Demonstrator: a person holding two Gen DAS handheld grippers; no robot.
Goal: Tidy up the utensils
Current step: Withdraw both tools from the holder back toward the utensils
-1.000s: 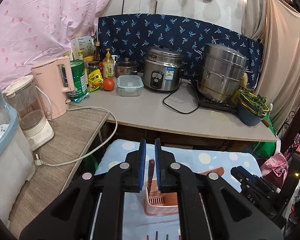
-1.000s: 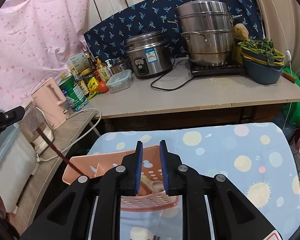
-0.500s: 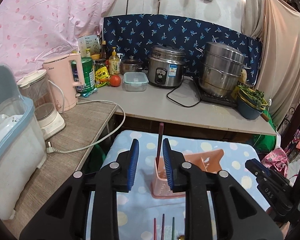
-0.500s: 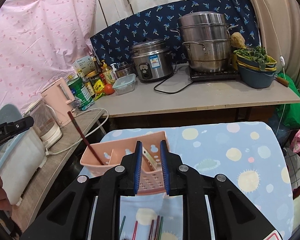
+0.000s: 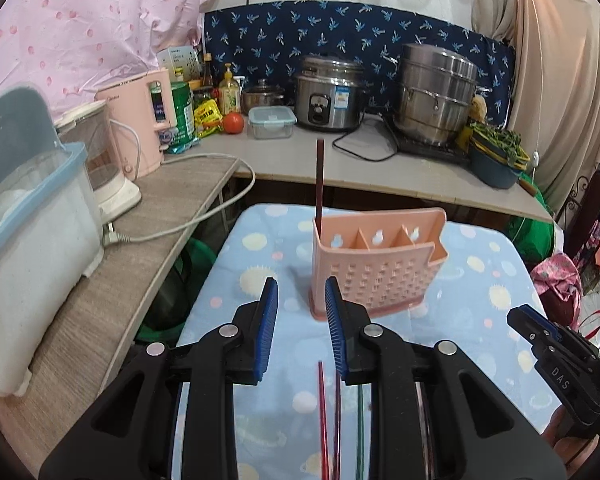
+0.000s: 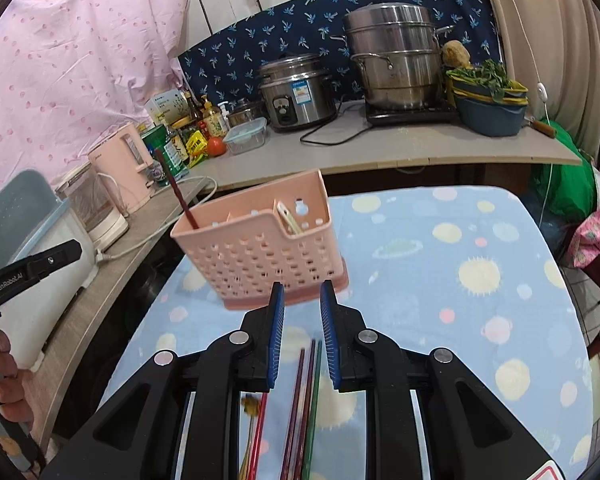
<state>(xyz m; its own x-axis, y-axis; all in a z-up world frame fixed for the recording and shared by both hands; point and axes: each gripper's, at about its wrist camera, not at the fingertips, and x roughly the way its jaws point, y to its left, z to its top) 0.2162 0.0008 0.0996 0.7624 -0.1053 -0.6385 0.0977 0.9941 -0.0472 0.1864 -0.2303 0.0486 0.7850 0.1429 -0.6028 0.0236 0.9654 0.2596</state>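
Note:
A pink perforated utensil holder (image 5: 376,272) (image 6: 260,256) stands upright on the blue spotted tablecloth (image 5: 480,280). A dark red chopstick (image 5: 319,176) (image 6: 178,196) stands in its left end compartment, and a cream utensil (image 6: 287,220) leans in the right one. My left gripper (image 5: 300,284) is open just in front of the holder, with nothing between its pads. My right gripper (image 6: 302,286) also hovers short of the holder, jaws a little apart and empty. Several coloured chopsticks (image 5: 328,408) (image 6: 306,384) lie on the cloth beneath both grippers.
A counter (image 5: 300,164) behind the table holds a rice cooker (image 5: 328,96), a steel steamer pot (image 5: 436,96), a pink kettle (image 5: 140,124) and a basin of greens (image 5: 496,156). A white box with a blue lid (image 5: 28,224) sits on the left shelf. A hand (image 6: 4,364) grips the left tool.
The left gripper opened and let go of the dark red chopstick, which now stands in the holder. Both grippers drew back from the holder, bringing the chopsticks on the cloth into view.

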